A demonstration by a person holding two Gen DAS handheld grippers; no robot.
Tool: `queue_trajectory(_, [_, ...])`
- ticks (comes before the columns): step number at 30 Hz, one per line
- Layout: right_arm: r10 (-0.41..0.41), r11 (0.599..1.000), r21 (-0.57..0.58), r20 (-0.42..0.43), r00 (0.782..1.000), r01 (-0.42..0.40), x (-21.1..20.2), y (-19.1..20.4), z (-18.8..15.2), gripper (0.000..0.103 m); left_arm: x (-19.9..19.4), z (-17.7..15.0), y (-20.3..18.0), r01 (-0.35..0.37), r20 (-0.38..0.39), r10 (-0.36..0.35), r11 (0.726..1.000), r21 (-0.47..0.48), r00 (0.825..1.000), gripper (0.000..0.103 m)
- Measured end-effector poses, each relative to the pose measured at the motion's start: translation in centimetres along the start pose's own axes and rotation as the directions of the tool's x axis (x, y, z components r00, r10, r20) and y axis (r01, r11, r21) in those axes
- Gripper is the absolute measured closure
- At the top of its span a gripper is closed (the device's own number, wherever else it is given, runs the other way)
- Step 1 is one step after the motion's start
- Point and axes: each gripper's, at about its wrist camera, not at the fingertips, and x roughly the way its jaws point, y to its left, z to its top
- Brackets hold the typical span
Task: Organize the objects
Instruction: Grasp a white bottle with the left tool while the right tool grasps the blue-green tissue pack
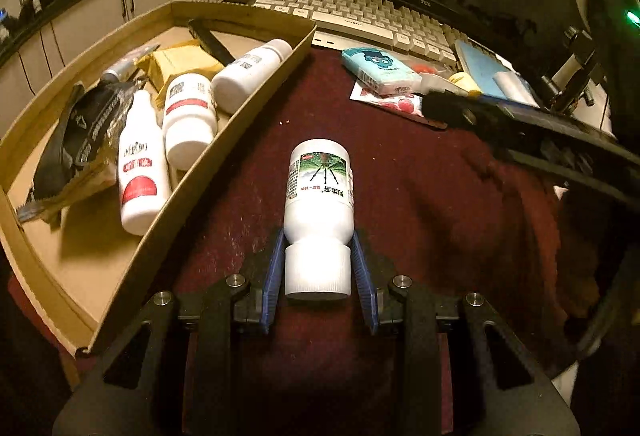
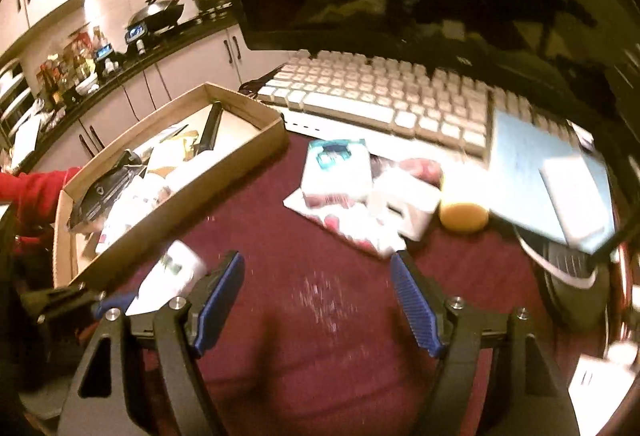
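Already the left gripper [image 1: 318, 264] clamps the white bottle [image 1: 319, 192] by its cap — body pointing straight ahead over the red cloth [image 1: 400, 196], cardboard tray [image 1: 224, 156] just to its left; the right gripper [image 2: 318, 300] gapes wide, empty.

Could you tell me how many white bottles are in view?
4: three lie in the cardboard box at and; one is held by the left gripper. Others may be hidden.
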Motion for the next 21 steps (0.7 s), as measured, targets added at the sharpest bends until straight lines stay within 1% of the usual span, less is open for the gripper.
queue_trajectory(5, [0.002,1.000,-0.012,-0.033,0.999,-0.002,2.4,-0.2,2.4,0.028,-0.4,-0.2,0.7,0.022,0.002,-0.022,1.000,-0.013,1.000,0.070])
queue_trajectory(7, [-0.003,1.000,0.005,-0.042,0.999,0.003,3.3,-0.5,3.6,0.027,-0.5,-0.1,0.9,0.031,0.003,-0.031,0.999,-0.014,1.000,0.070])
queue_trajectory(9, [0.013,1.000,0.017,-0.056,0.998,-0.012,4.2,-0.6,4.8,0.027,-0.5,-0.1,1.0,0.036,0.003,-0.036,0.999,-0.014,0.999,0.070])
queue_trajectory(10, [0.006,1.000,0.015,-0.062,0.998,-0.005,4.5,-0.6,5.2,0.027,-0.5,-0.1,1.1,0.038,0.004,-0.038,0.999,-0.013,0.999,0.070])
queue_trajectory(11, [-0.019,1.000,0.010,-0.061,0.998,0.020,4.7,-0.3,5.7,0.027,-0.5,-0.1,1.1,0.040,0.005,-0.039,0.999,-0.014,0.999,0.070])
queue_trajectory(13, [-0.059,0.998,-0.036,-0.046,0.997,0.058,4.9,0.4,6.5,0.027,-0.5,-0.2,1.2,0.045,0.006,-0.045,0.999,-0.014,0.999,0.070])
queue_trajectory(15, [-0.060,0.996,-0.076,-0.053,0.997,0.056,5.7,1.1,7.3,0.027,-0.5,-0.1,1.3,0.047,0.008,-0.047,0.999,-0.014,0.999,0.070])
queue_trajectory(17, [-0.081,0.993,-0.088,-0.087,0.993,0.073,7.3,1.1,7.7,0.027,-0.5,-0.2,1.3,0.046,0.009,-0.046,0.999,-0.012,0.999,0.070])
queue_trajectory(19, [-0.093,0.994,-0.070,-0.115,0.989,0.085,8.5,0.5,7.9,0.027,-0.6,-0.3,1.3,0.045,0.008,-0.045,0.999,-0.012,0.999,0.070])
queue_trajectory(21, [-0.077,0.996,-0.064,-0.154,0.985,0.068,9.8,0.1,7.8,0.027,-0.7,-0.2,1.5,0.045,0.002,-0.045,0.999,-0.023,0.999,0.070])
